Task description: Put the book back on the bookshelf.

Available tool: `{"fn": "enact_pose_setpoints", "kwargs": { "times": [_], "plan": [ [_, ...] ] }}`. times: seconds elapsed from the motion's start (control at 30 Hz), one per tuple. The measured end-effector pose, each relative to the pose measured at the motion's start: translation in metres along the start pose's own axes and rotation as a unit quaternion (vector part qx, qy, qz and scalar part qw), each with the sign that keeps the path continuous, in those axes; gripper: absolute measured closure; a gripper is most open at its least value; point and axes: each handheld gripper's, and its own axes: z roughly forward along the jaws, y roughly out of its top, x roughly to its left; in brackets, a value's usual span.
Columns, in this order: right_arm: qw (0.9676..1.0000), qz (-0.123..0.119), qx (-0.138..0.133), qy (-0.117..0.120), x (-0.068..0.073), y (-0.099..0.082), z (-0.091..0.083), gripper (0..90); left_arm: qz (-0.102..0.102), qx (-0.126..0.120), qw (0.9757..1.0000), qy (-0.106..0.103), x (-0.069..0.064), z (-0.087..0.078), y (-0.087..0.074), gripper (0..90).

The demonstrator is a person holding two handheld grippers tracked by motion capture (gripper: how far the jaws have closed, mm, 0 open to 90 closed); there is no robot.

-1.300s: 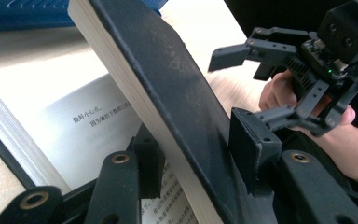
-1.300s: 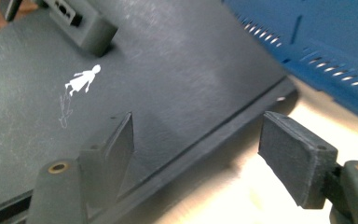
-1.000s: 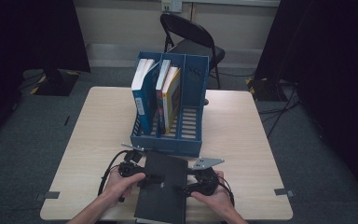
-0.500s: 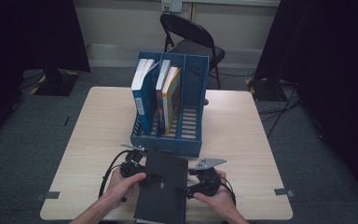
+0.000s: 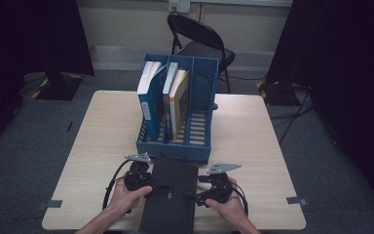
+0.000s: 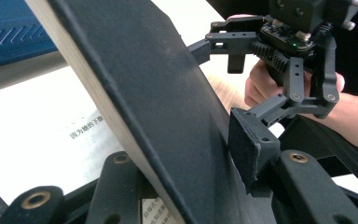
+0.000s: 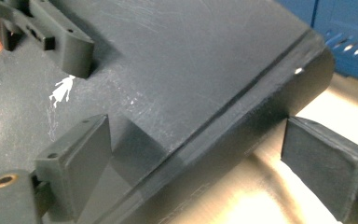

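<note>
Matte black hardcover book (image 5: 170,195); left gripper (image 5: 148,183) clamps cover; right gripper (image 5: 195,194) wide, loosely straddling spine.

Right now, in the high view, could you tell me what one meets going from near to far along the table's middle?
Black book → blue file rack → black folding chair.

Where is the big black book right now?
In the high view the black book lies at the table's near edge, between the left gripper and the right gripper, just in front of the blue file rack.
</note>
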Motion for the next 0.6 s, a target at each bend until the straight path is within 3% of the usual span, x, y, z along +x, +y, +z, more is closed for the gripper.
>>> {"fn": "enact_pose_setpoints", "kwargs": {
  "times": [0.3,0.43,0.5,0.6],
  "plan": [
    [0.9987,0.036,0.000,0.035,-0.008,-0.001,0.002,6.8,0.029,-0.009,0.9995,0.004,-0.007,-0.003,-0.002,57.4],
    [0.9956,0.058,0.000,0.074,-0.015,-0.001,0.004,6.8,0.054,-0.008,0.9985,-0.001,-0.012,-0.003,-0.001,57.6],
    [0.9924,0.076,0.002,0.096,-0.016,-0.001,0.007,6.7,0.063,-0.006,0.9980,-0.002,-0.015,-0.003,-0.001,57.6],
    [0.9924,0.081,0.010,0.092,-0.014,0.003,0.006,7.2,0.070,-0.008,0.9975,-0.009,-0.014,-0.003,-0.001,57.6]
  ]
}}
